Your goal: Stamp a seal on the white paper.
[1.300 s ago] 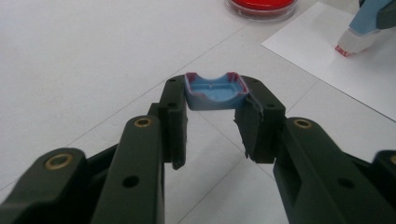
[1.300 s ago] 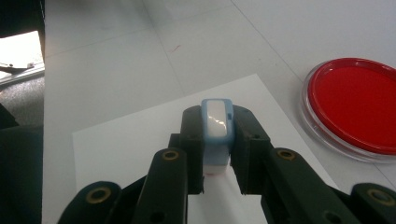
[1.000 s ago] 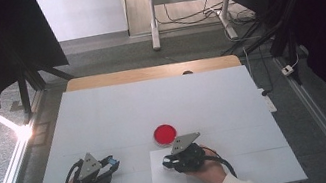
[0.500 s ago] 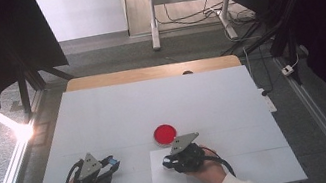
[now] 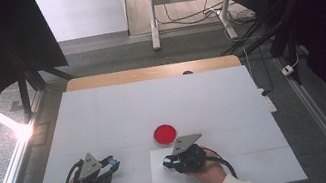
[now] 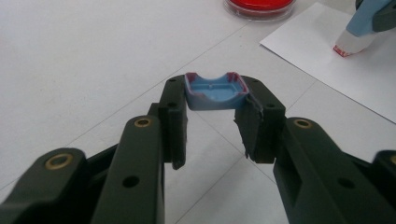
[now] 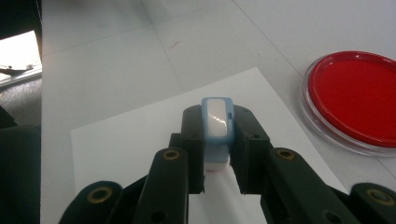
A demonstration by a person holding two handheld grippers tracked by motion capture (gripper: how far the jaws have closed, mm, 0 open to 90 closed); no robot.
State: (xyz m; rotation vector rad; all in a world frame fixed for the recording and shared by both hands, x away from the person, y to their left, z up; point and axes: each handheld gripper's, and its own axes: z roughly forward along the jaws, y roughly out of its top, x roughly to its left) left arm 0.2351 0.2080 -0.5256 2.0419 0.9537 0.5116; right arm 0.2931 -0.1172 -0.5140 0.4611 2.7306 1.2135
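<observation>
The right gripper clamps its jaws on a blue stamp, its lower end pressed onto the white paper sheet. The left gripper, left of the sheet, has its jaws closed on the blue stamp cap. The red ink pad lies on the tabletop just beyond the sheet.

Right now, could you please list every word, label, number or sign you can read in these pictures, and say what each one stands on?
There is no readable text.
Blue stamp in the right gripper: its white top panel is blank.
Blue cap in the left gripper: red ink smears, no writing.
Red ink pad: plain red, no label.
White paper: no print can be made out.
</observation>
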